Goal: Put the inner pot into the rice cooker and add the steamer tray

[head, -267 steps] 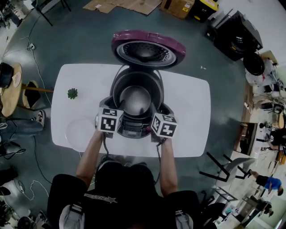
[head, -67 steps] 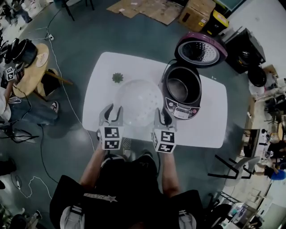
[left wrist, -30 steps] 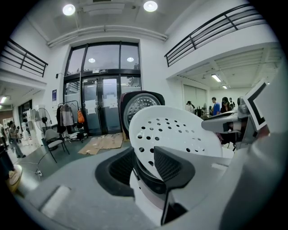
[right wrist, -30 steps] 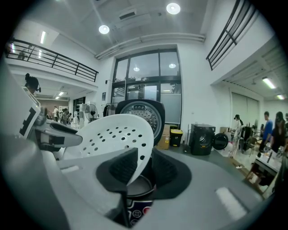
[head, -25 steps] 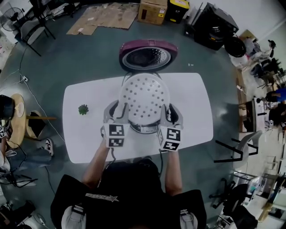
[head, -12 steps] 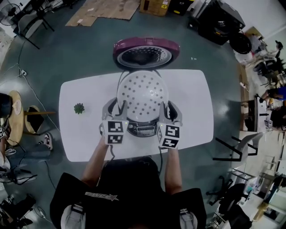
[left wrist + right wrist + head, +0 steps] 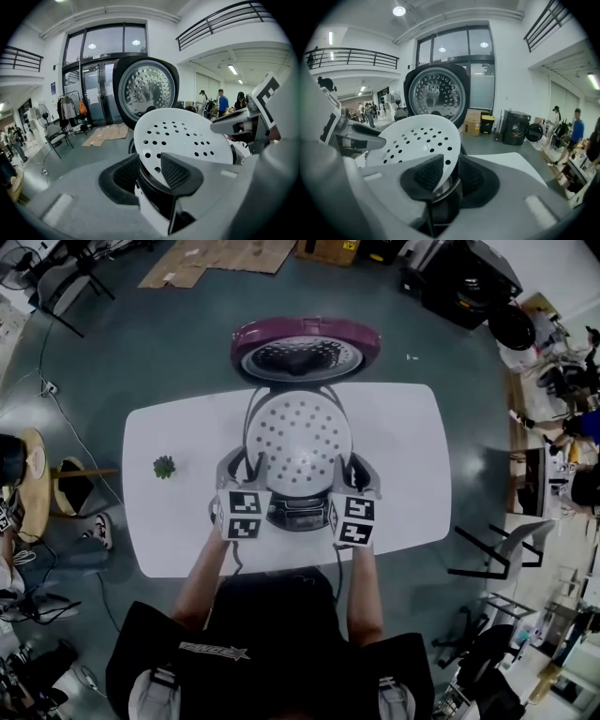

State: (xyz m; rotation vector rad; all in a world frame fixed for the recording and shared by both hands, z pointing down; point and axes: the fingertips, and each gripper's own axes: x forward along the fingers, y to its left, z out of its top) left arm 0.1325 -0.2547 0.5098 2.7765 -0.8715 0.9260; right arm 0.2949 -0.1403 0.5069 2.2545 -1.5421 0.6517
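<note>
The rice cooker (image 7: 298, 513) stands mid-tabletop (image 7: 403, 474), straight before me, with its open lid (image 7: 305, 348) upright behind it. The steamer tray (image 7: 298, 442) lies over the cooker's mouth; I cannot tell whether it rests on it. My left tongs (image 7: 246, 465) have the tray's left rim between their jaws, and my right tongs (image 7: 356, 468) the right rim. A small plant (image 7: 164, 466) sits on the tabletop to the left, well apart from the cooker. Cardboard (image 7: 220, 254) lies on the floor behind the tabletop.

Left claw (image 7: 242, 468), right claw (image 7: 358, 472), side by side, tilted downward, each clamped on steamer tray (image 7: 298, 439) rim, forearms (image 7: 202, 568) outstretched
</note>
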